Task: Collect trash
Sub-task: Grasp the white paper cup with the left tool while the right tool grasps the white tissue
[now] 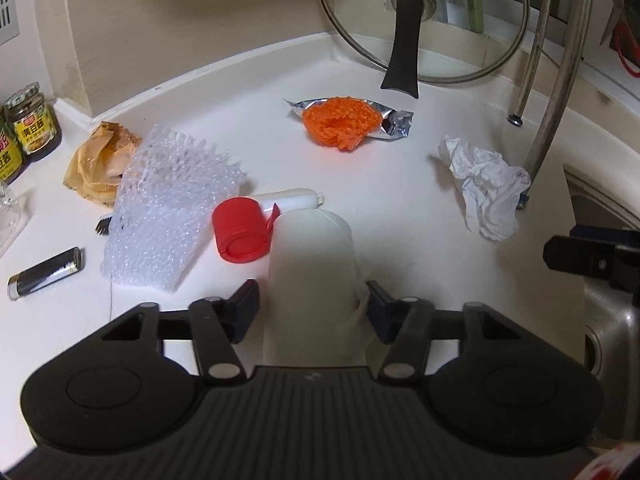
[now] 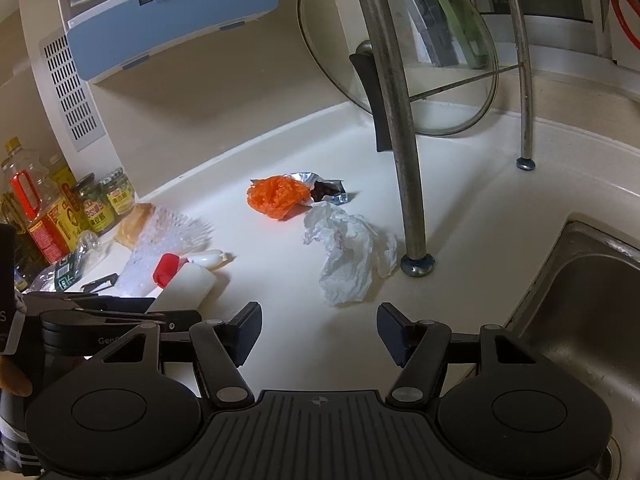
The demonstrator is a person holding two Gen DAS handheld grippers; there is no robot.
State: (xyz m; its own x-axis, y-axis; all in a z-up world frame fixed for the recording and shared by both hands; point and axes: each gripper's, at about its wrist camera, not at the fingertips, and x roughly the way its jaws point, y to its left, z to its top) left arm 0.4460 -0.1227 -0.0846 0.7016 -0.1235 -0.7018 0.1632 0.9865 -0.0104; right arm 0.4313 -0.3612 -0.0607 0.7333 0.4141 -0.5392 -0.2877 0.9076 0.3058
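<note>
Trash lay scattered on a white counter (image 1: 400, 208) beside the sink (image 2: 580, 300).

The left gripper (image 1: 312, 300) held a white plastic bottle (image 1: 316, 264) between its fingers, the right pad touching it, the left pad with a slight gap (whether it was firmly clamped I could not tell). The right gripper (image 2: 320, 328) stood wide apart with nothing in it, just short of a crumpled white tissue (image 2: 352, 252). Beyond lay an orange mesh bag (image 2: 276, 196) on a foil wrapper (image 2: 332, 192); bubble wrap (image 1: 172, 208) and a red cap (image 1: 240, 232) lay near the bottle.
</note>
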